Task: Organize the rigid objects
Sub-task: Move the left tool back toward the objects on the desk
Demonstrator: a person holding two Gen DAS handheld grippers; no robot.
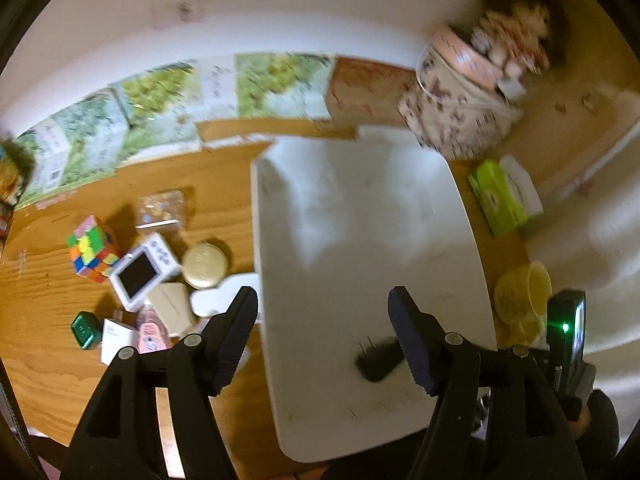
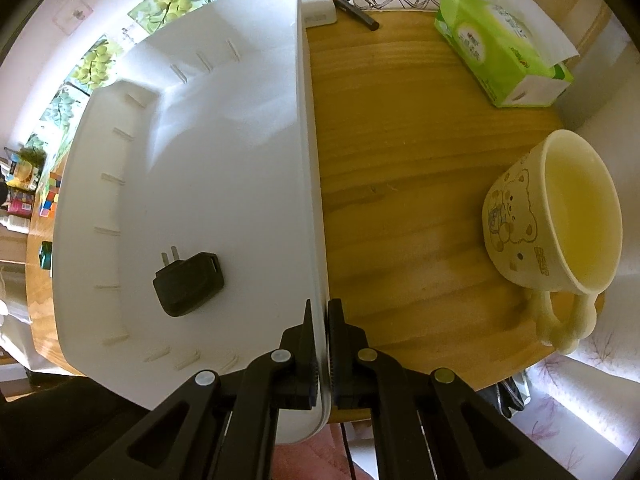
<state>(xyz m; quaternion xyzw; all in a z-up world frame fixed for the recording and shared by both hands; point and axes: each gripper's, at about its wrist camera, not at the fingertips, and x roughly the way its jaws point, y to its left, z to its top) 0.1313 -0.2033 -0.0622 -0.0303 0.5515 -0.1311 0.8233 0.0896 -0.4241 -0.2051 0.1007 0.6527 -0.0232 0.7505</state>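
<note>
My table point(image 2: 400, 208) is pale, grained wood, pushed against a white wall where cartons printed with green grapes point(image 1: 160, 92) stand in a row.

At the far left of my left camera lies the clutter: one scrambled puzzle cube point(image 1: 92, 250), one white handheld device with a dark screen point(image 1: 140, 270), one round gold tin point(image 1: 205, 265) with embossed script too blurred to read, one small green box point(image 1: 85, 330), one pink packet point(image 1: 150, 330), one clear bag point(image 1: 162, 208), and a few pale cards I cannot make out.

My left gripper point(image 1: 322, 312) hangs with its fingers spread wide, holding nothing, above the near end of the white plastic bin point(image 2: 224, 152). Inside the bin lies a single black plug adapter point(image 2: 188, 282), flat on the floor near the left wall, its two prongs pointing away from me.

My right gripper point(image 2: 319, 320) is pinched onto the bin's right wall, one finger inside and one outside.

Right of the bin sit one cream mug point(image 2: 556, 216) with a bear drawn on it, tipped on its side, and one green tissue box point(image 2: 500, 44) whose print I cannot read.
</note>
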